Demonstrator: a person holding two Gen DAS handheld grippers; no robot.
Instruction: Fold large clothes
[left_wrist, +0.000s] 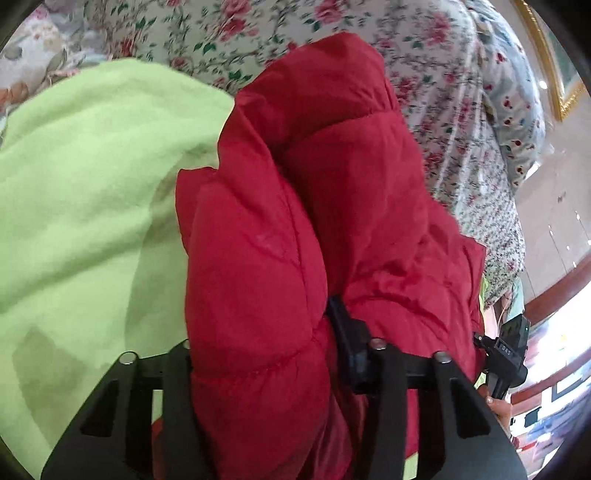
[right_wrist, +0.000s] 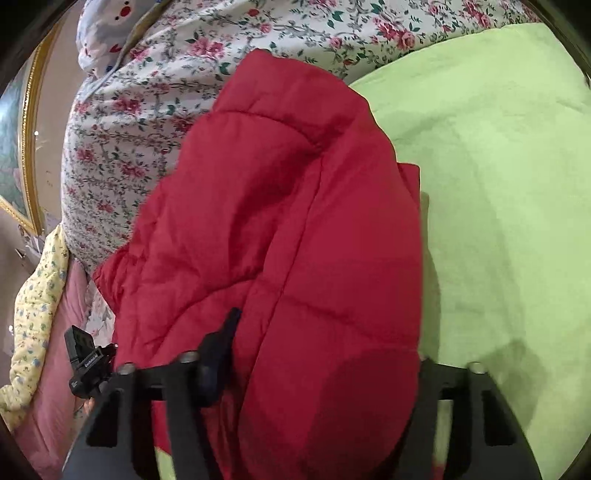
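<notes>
Seen from the left wrist, the left gripper (left_wrist: 264, 354) has its jaws clamped on a thick fold of a red quilted jacket (left_wrist: 332, 206), the padded cloth bulging between the two black fingers (left_wrist: 349, 343). The jacket lies on a light green blanket (left_wrist: 92, 192), with a flowered sheet (left_wrist: 436, 96) behind it. At the right edge the other gripper's camera (left_wrist: 508, 350) shows.

From the right wrist, the right gripper (right_wrist: 317, 373) likewise grasps a bunched fold of the jacket (right_wrist: 280, 206), which fills the gap between its jaws. Green blanket (right_wrist: 498, 184) lies to the right, flowered sheet (right_wrist: 122, 129) to the left, and a gilt picture frame (right_wrist: 27, 147) hangs at the far left.
</notes>
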